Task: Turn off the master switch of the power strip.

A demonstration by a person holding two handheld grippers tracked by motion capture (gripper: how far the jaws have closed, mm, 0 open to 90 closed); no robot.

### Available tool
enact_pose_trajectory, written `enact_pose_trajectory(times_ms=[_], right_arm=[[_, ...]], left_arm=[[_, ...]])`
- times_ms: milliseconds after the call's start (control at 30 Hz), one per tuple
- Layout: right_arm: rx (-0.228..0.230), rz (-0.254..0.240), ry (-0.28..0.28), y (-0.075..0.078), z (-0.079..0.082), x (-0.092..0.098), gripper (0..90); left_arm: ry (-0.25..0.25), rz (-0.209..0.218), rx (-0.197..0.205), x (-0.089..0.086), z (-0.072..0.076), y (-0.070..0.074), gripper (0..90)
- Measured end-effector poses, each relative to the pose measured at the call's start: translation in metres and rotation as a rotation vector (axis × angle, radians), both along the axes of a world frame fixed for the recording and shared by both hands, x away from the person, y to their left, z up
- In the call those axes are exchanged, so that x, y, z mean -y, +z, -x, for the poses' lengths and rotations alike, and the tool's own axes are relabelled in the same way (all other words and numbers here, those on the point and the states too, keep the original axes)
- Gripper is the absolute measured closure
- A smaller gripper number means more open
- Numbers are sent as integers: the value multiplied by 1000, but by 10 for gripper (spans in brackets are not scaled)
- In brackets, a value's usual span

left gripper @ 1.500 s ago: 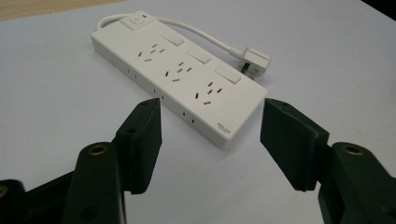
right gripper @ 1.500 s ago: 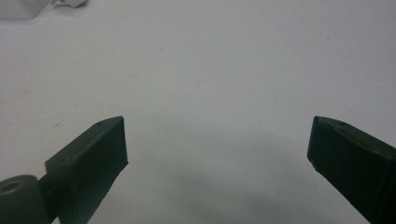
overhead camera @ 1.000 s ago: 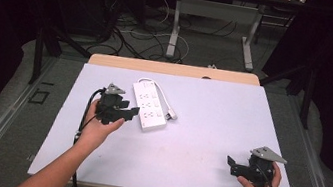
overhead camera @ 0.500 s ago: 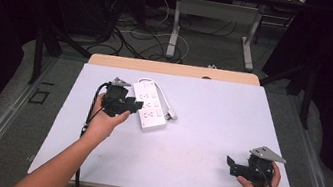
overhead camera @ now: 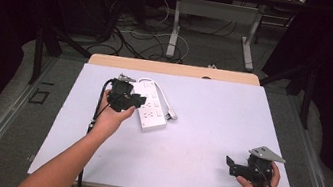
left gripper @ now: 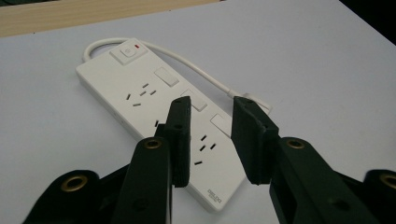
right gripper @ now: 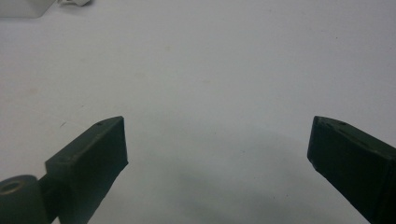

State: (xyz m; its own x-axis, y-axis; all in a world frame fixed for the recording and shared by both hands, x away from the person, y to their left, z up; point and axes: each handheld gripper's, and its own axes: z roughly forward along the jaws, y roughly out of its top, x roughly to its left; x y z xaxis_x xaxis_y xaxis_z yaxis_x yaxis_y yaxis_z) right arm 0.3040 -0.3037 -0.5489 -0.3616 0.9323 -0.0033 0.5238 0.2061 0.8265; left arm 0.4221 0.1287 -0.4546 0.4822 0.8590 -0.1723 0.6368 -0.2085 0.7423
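— Left gripper hovers over the white power strip, jaws narrow and just closing, nothing between them.
— Where's the strip?
— Table, about eleven o'clock. Approach step, probably; next, lower squarely. Right gripper, five o'clock, gapes wide, idle.

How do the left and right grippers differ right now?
The left gripper hangs over the white power strip, its jaws narrowed and just closing with nothing clamped; the right gripper sits near the table's front edge, jaws spread wide over bare surface. Both are black, hand-held, holding nothing.
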Motion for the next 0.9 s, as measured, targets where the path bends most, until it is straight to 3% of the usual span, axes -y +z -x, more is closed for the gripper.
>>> enact_pose_trajectory(times_ms=[900], right_arm=[[-14, -18, -4, -1, -1, 0, 44]], left_arm=[[101, -40, 4, 6, -43, 8, 837]])
